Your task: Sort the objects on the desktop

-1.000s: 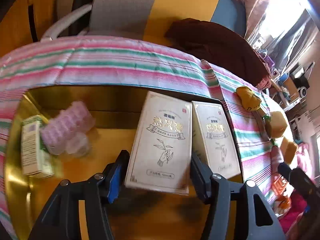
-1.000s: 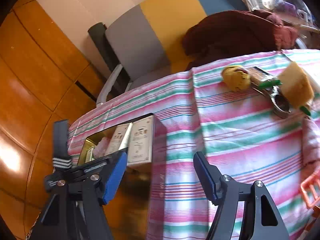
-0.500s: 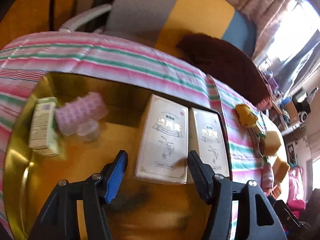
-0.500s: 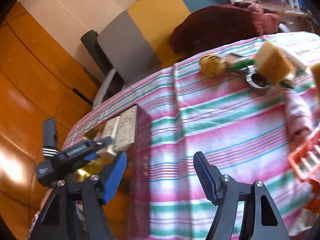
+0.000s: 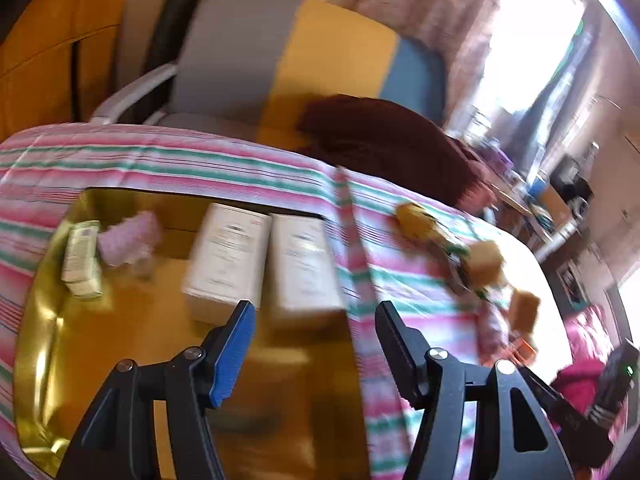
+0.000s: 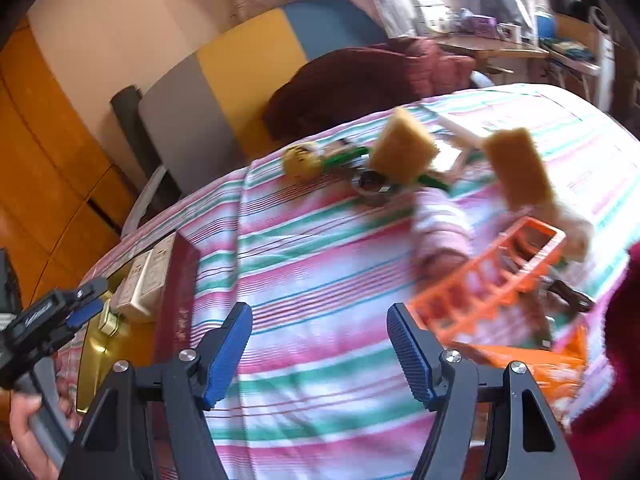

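Note:
My left gripper (image 5: 314,312) is open with nothing between its fingers, hovering over the near side of a gold tray (image 5: 120,340). Two white boxes (image 5: 230,256) (image 5: 304,264) lie side by side in the tray just beyond its fingertips. A small green-and-white box (image 5: 82,258) and a pink roller (image 5: 128,236) lie at the tray's left. My right gripper (image 6: 320,312) is open and empty above the striped cloth (image 6: 312,240). An orange basket (image 6: 492,280) sits just to its right. Two sponges (image 6: 404,148) (image 6: 520,168) and a yellow toy (image 6: 302,158) lie farther back.
A grey, yellow and blue chair (image 5: 280,60) with a dark red garment (image 5: 384,148) stands behind the table. In the right wrist view a hand (image 6: 24,420) holds the left gripper (image 6: 86,300) over the gold tray (image 6: 96,344). A pink bundle (image 6: 440,220) lies by the basket.
The left gripper pulled back and up from the white box that stood between its fingers; the box stays in the tray. The right gripper swung right across the cloth, bringing the orange basket into view.

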A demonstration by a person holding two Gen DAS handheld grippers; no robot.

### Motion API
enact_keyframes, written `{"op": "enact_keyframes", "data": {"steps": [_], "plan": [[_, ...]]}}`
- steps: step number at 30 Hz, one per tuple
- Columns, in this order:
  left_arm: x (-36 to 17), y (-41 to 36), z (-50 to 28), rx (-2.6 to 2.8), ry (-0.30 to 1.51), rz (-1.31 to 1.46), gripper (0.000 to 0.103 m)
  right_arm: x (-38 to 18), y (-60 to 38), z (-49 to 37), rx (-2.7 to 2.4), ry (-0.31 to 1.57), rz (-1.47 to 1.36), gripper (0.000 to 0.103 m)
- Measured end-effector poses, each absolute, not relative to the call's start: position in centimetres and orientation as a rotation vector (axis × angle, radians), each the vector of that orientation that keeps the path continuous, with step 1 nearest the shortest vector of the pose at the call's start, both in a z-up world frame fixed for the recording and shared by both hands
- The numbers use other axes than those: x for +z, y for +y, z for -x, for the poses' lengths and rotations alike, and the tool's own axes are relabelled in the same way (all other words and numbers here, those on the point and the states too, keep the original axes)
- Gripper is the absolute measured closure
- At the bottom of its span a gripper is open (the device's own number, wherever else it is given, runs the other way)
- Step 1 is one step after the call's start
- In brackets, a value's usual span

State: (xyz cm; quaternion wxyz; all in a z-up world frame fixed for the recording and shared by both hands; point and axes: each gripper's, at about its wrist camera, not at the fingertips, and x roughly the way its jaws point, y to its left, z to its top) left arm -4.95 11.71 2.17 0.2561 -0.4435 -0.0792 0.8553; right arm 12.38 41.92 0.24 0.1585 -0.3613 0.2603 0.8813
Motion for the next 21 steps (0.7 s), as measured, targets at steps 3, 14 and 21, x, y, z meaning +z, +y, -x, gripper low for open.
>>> {"op": "enact_keyframes", "data": {"steps": [3,14,21], "plan": [[2.6,13.6,3.1,2.240,-0.189,1.191,0.040,0.6,43.2,-14.0,2.474,0.707,1.033,0.030],[1.7,19.1,-3.7,2.050,-0.084,1.185,0.040,0.6,45.4,-18.6,2.361,0.569,1.238,0.018],[1.2,19.2,-4.9,2.035,-0.068,1.184,0.040,-3.5,44.8,-17.4,2.232,0.526,1.442,0.007]]}}
